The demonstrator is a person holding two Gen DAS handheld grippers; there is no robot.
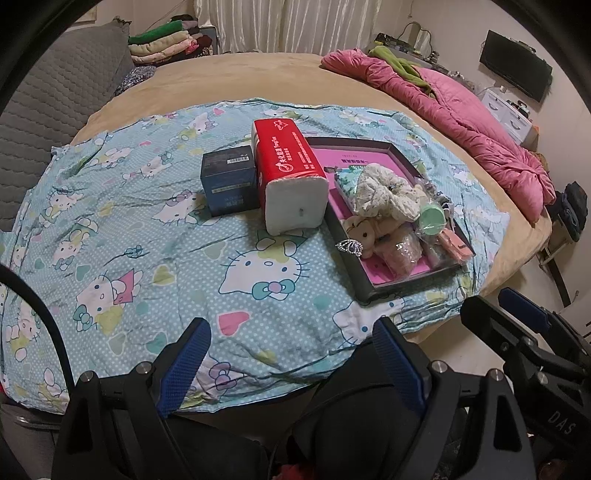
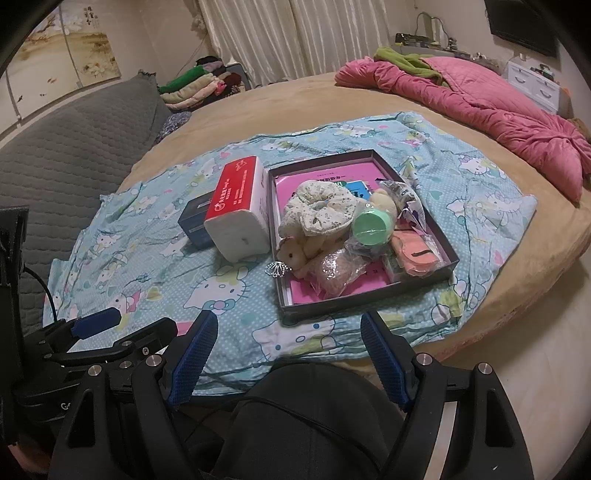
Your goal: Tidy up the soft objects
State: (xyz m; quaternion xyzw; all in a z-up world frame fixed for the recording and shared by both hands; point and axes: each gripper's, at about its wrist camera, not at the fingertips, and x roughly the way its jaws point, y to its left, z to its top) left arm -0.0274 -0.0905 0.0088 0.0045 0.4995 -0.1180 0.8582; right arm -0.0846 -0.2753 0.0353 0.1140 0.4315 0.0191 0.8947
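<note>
Nearest the cameras, the left gripper [image 1: 291, 363] and the right gripper [image 2: 291, 356] hover side by side over the near edge of the bed [image 1: 258, 74]. Both have their blue-padded jaws spread wide, with nothing between them. The right gripper shows at the right edge of the left wrist view.

Beneath and beyond the grippers lies a light blue cartoon-cat sheet [image 1: 147, 229], spread over the tan bed cover.

On the sheet, further back:
- A shallow dark tray [image 2: 369, 301] with a pink liner sits to the right. It holds the soft objects: a cream floral scrunchie [image 2: 321, 208], a small plush bear [image 2: 291, 253], a clear bag of pinkish material [image 2: 334, 273], a mint green round item [image 2: 371, 225] in clear wrap, and an orange fabric piece [image 2: 413, 254]. All are piled together and touching.
- A small silver tiara [image 2: 276, 269] rests at the tray's near left corner, against the rim.
- A red tissue pack [image 1: 291, 177] lies just left of the tray, white end facing the cameras.
- A dark blue box [image 1: 229, 184] stands against the tissue pack's left side.

At the far right, a pink quilt [image 1: 461, 114] is bunched along the bed's edge. At the far left, folded clothes [image 1: 166, 42] are stacked before the curtains [image 1: 295, 22].
</note>
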